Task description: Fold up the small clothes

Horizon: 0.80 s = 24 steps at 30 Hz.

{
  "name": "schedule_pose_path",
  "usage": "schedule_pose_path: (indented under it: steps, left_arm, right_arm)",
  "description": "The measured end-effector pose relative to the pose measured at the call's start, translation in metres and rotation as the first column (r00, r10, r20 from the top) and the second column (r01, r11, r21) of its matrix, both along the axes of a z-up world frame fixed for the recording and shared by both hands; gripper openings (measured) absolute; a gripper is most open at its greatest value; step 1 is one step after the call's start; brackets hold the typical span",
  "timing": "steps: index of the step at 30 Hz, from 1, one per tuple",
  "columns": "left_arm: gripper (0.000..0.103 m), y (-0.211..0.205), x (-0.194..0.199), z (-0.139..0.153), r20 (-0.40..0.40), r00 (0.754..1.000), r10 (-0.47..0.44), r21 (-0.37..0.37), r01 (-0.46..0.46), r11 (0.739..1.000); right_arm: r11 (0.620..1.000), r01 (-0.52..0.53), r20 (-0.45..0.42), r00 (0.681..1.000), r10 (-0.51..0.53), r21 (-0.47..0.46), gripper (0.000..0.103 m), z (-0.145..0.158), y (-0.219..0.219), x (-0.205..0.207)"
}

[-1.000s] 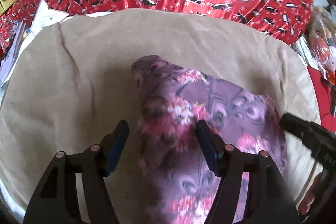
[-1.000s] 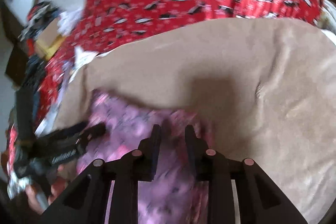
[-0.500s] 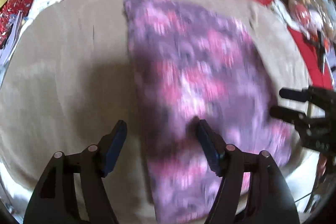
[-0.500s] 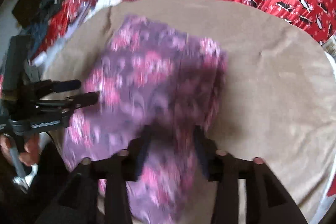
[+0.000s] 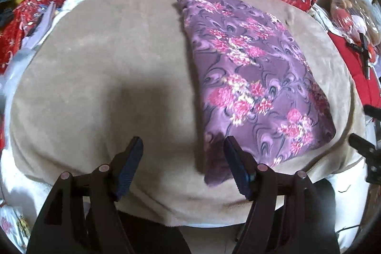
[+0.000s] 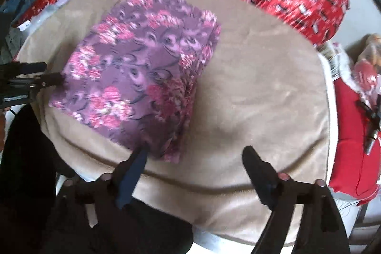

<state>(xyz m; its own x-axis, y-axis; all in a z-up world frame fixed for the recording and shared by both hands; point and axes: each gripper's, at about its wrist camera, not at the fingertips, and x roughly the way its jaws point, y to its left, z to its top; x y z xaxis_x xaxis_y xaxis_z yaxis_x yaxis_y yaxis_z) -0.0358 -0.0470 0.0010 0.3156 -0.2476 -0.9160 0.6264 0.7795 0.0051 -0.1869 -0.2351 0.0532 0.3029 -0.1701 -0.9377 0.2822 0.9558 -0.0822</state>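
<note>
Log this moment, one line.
garment: folded, flat on beige cloth | left gripper: open, empty | right gripper: jaws opening, nothing between | next: likely another fold

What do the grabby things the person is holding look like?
Each gripper is black plastic with two long fingers. The left gripper has dark blue ribbed pads on the insides and small round pinkish pins at the joints. The right gripper looks the same: black fingers, a dark blue pad, pinkish pins.
</note>
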Motion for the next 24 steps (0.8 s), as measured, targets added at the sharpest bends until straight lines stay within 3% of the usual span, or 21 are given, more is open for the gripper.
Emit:
schedule_pose_path:
  steps: [6,10,12,14,16,18,20,22,24]
  left_arm:
    - [0.07,0.006,-0.017,0.001,0.075,0.997,-0.014,0.054,0.01,0.998]
    - [0.07,0.006,-0.029,0.005,0.143,0.989,-0.034,0.083,0.022,0.996]
    - [0.07,0.005,-0.031,0.008,0.163,0.986,-0.048,0.092,0.033,0.995]
    - [0.07,0.004,-0.031,0.011,0.169,0.984,-0.051,0.087,0.036,0.996]
    - [0.07,0.006,-0.029,0.014,0.174,0.984,-0.044,0.077,0.031,0.997]
    - [0.07,0.007,-0.028,0.014,0.187,0.982,-0.031,0.074,0.018,0.997]
    - [0.07,0.006,-0.028,0.012,0.19,0.981,-0.024,0.076,0.01,0.997]
    - [0.07,0.002,-0.03,0.007,0.18,0.983,-0.024,0.085,0.008,0.996]
    - [0.07,-0.002,-0.034,0.002,0.167,0.985,-0.035,0.097,0.019,0.995]
  right_arm:
    - [0.992,0.05,0.087,0.995,-0.04,-0.119,0.1,0.017,0.031,-0.008]
    - [0.988,0.063,0.145,0.989,-0.042,-0.143,0.101,0.025,0.044,-0.012]
    - [0.975,0.047,0.16,0.987,-0.012,-0.217,0.101,0.033,0.046,-0.013]
    - [0.942,-0.003,0.13,0.99,0.049,-0.336,0.101,0.042,0.049,-0.016]
    - [0.849,-0.079,0.058,0.99,0.127,-0.523,0.101,0.054,0.045,-0.021]
    - [0.761,-0.124,0.008,0.986,0.168,-0.637,0.103,0.059,0.041,-0.027]
    - [0.721,-0.14,-0.013,0.984,0.178,-0.679,0.103,0.059,0.036,-0.033]
    - [0.759,-0.108,0.015,0.988,0.153,-0.642,0.103,0.053,0.032,-0.037]
    - [0.845,-0.031,0.088,0.992,0.091,-0.534,0.103,0.039,0.029,-0.036]
